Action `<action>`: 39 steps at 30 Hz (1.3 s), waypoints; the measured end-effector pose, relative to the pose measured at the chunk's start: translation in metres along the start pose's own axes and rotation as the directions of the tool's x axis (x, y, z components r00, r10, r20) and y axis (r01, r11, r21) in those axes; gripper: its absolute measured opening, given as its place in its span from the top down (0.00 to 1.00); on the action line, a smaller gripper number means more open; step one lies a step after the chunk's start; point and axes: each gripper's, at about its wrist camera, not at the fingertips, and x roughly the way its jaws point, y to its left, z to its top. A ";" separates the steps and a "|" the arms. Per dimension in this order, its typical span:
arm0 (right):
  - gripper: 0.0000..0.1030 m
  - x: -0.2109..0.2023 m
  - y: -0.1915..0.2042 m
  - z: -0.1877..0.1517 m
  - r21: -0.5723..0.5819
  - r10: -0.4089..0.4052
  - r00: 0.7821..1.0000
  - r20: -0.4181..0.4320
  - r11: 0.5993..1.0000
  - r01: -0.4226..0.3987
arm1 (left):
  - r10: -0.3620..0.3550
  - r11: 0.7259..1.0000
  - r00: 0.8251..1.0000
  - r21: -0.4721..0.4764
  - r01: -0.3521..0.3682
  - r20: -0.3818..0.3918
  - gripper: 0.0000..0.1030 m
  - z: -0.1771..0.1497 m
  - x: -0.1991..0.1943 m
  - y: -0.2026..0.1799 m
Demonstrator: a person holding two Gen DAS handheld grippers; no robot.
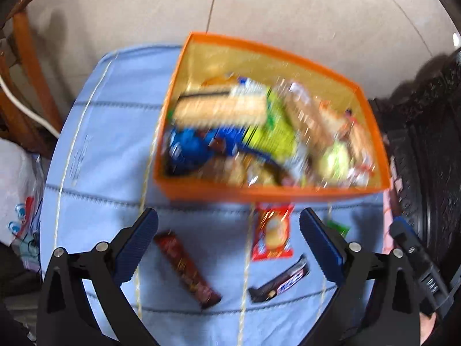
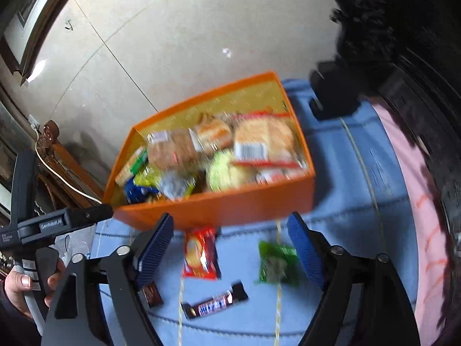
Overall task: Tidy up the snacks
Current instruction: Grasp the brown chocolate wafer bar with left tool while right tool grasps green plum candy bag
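Jaws wide, left gripper (image 1: 229, 235), right gripper (image 2: 230, 240) angled downward

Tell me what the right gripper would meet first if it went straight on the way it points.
Probably the red snack packet or the blue cloth beside it; the open right gripper holds nothing. Depth is unclear.

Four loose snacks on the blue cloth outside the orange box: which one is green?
The green packet, rightmost of the four, beside the right gripper's right finger. The others are a red biscuit pack, a dark chocolate bar and a brown bar.
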 end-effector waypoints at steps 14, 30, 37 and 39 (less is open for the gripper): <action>0.13 0.003 -0.025 -0.080 0.042 -0.013 0.991 -0.130 0.999 0.019 | 0.121 0.983 0.969 -0.108 -0.147 -0.217 0.06 -0.086 0.073 0.034; 0.13 0.062 -0.028 -0.061 0.023 -0.097 0.983 -0.156 0.995 0.102 | 0.148 0.973 0.951 -0.133 -0.189 -0.272 0.05 -0.101 0.098 0.050; 0.41 0.107 -0.017 -0.050 -0.058 -0.198 0.958 -0.206 0.980 0.190 | 0.139 0.975 0.952 -0.132 -0.180 -0.274 0.05 -0.099 0.097 0.055; 0.55 0.112 -0.016 -0.052 -0.096 -0.244 0.947 -0.209 0.969 0.228 | 0.144 0.974 0.950 -0.128 -0.185 -0.275 0.05 -0.100 0.096 0.054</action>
